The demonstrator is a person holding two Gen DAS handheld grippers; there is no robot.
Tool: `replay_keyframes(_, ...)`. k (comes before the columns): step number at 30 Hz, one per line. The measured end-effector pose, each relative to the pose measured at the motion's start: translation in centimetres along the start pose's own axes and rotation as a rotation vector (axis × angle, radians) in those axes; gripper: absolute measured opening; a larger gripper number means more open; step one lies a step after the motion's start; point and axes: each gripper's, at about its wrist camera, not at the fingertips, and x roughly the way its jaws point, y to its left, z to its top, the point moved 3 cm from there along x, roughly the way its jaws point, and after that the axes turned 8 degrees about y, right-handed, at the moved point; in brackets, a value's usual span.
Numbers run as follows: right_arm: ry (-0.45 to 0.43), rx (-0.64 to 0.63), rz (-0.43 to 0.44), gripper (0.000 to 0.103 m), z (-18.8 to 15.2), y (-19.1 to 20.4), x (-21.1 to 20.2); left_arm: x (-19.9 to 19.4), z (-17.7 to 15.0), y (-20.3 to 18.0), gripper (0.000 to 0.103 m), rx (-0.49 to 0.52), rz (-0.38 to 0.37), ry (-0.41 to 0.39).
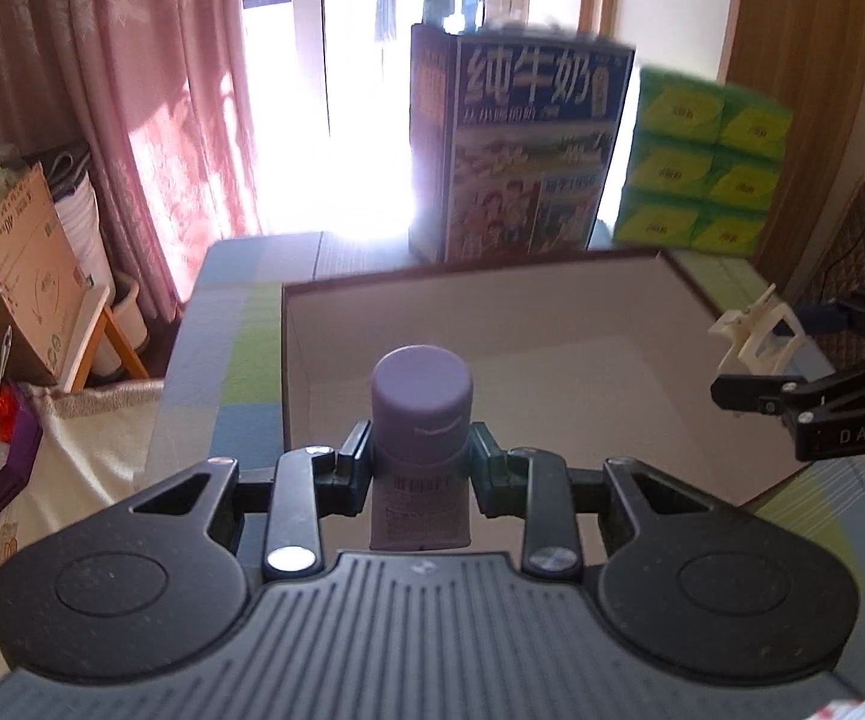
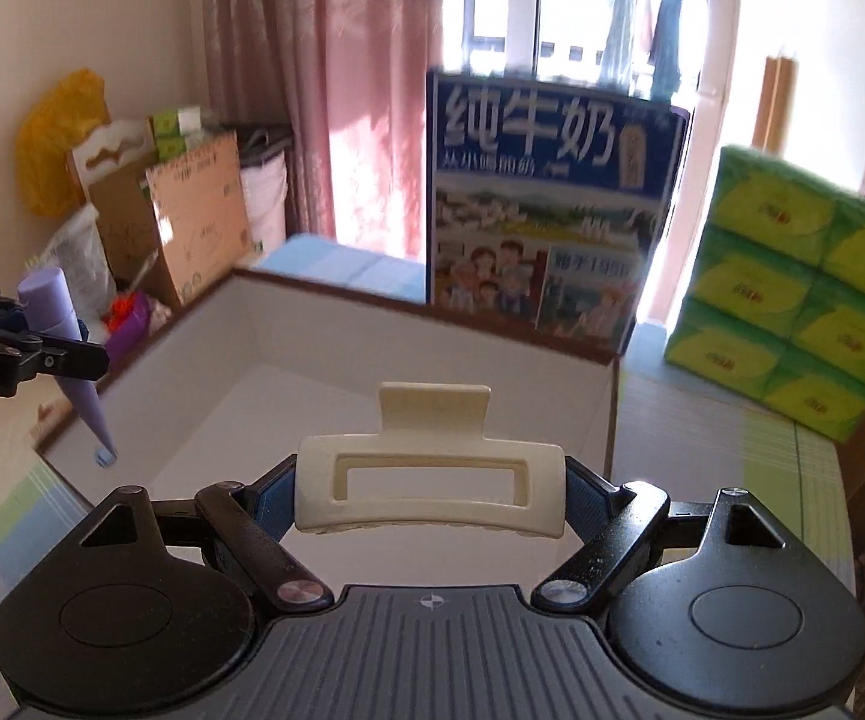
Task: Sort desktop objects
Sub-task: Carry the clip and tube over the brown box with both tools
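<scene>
Matt lilac plastic tube (image 1: 420, 438); smooth, glossy cream plastic hair claw (image 2: 431, 471). Cardboard box (image 1: 492, 324) with plain matt walls. Pink woven cloth curtain (image 1: 150, 90); glossy printed milk carton (image 1: 522, 150).

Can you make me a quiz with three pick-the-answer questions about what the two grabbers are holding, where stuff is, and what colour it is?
1. Where does the milk carton stand?
A. Inside the box
B. Behind the box, by the window
C. On the floor

2. What colour is the tube in the left gripper?
A. Purple
B. Red
C. Yellow

3. What is the right gripper doing?
A. Hanging empty
B. Holding a spoon
C. Holding a cream hair claw clip by its two ends

Answers:
1 B, the carton rises past the far wall of the white box, in front of the bright window.
2 A, the cap and body between the pads are pale purple.
3 C, the blue pads press on both ends of the clip, above the box.
</scene>
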Motion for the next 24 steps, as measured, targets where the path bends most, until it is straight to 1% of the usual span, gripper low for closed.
replay_keyframes(4, 0.073, -0.003, 0.007, 0.084, -0.5, -0.9, 2.6, 3.5, -0.5, -0.4, 0.028, 0.024, 0.006, 0.101)
replay_keyframes(9, 0.132, -0.024, 0.018, 0.084, -1.0, -1.4, 4.1, 6.7, -1.5, -0.8, 0.028, 0.054, 0.02, 0.204)
replay_keyframes(15, 0.176, -0.064, 0.016, 0.084, -1.5, -1.9, 4.9, 8.9, -2.2, -0.8, 0.028, 0.058, 0.03, 0.281)
replay_keyframes(20, 0.198, -0.083, 0.017, 0.084, -1.5, -2.0, 5.4, 10.6, -2.9, -0.8, 0.028, 0.071, 0.055, 0.342)
replay_keyframes(24, 0.226, -0.117, 0.019, 0.084, -1.4, -1.7, 5.9, 11.3, -3.1, -0.6, 0.028, 0.071, 0.054, 0.363)
